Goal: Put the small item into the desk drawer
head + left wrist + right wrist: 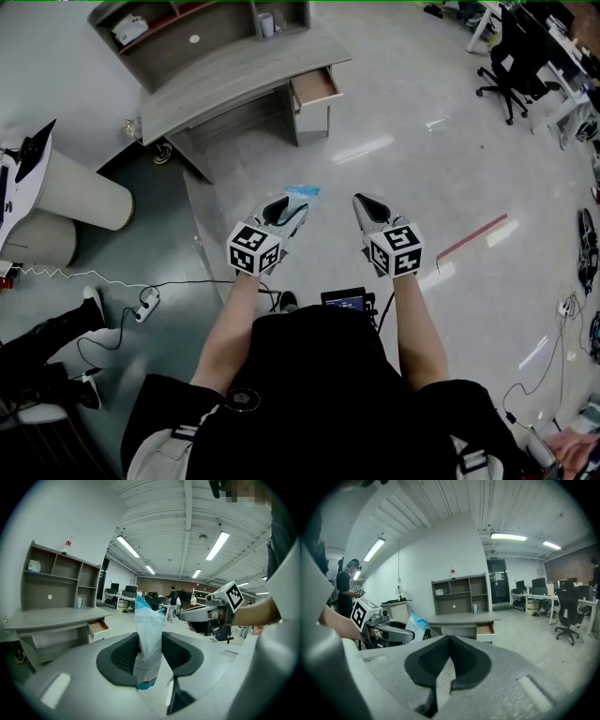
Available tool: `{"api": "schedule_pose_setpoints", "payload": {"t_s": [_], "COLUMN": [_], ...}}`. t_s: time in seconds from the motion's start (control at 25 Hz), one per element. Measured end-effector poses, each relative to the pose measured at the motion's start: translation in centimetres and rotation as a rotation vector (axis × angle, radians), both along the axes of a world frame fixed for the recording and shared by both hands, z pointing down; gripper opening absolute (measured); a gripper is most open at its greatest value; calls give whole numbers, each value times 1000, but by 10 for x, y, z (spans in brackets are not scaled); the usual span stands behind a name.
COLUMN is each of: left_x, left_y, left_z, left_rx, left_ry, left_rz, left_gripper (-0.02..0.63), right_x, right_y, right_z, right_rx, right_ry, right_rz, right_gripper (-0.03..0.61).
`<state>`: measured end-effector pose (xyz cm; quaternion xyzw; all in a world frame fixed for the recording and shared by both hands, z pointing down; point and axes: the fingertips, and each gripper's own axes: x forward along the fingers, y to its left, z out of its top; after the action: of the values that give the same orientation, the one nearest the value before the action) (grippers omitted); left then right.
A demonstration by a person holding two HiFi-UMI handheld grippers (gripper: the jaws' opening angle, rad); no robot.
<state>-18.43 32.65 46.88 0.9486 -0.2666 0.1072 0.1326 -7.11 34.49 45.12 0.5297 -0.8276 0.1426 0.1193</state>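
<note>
**Packet gripped in the left claw, open drawer well apart**

The small item, a light blue and white packet (148, 639), stands upright between the jaws of the left gripper (292, 208). The two dark pads press on its lower half from both sides, and its upper part rises above them. In the head view, the blue top of the packet shows just past the tips of this gripper.

The right gripper (450, 643) is beside the left one but does not touch it. Its jaws are brought together at the tips, and nothing is between them. The person holds both grippers in front of the body, above the grey floor (403, 169).

The desk (234, 75) stands well apart from the grippers, toward the top of the head view. Its drawer (316, 86), at the right end of the desk, is pulled out and shows a brownish inside. A shelf unit (187, 23) stands on the back of the desk. A black office chair (511, 66) is further to the right. A white power strip (145, 305) with cables lies on the floor at the person's left side.
</note>
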Motion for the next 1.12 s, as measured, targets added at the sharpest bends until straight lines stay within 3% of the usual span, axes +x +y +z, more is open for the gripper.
{"api": "schedule_pose_setpoints", "payload": {"t_s": [0.64,1.12], "left_x": [39,41], "left_y": [19,10], "left_z": [6,23], "left_rx": [3,-32], "left_ry": [-25,-10], "left_rz": [-45,-45], "left_gripper": [160,160], "right_x": [54,57], "right_y": [15,7], "right_z": [12,27], "right_rx": [-10,-38], "right_ry": [-41,-48], "right_rz": [-21,-17], "right_gripper": [0,-2]}}
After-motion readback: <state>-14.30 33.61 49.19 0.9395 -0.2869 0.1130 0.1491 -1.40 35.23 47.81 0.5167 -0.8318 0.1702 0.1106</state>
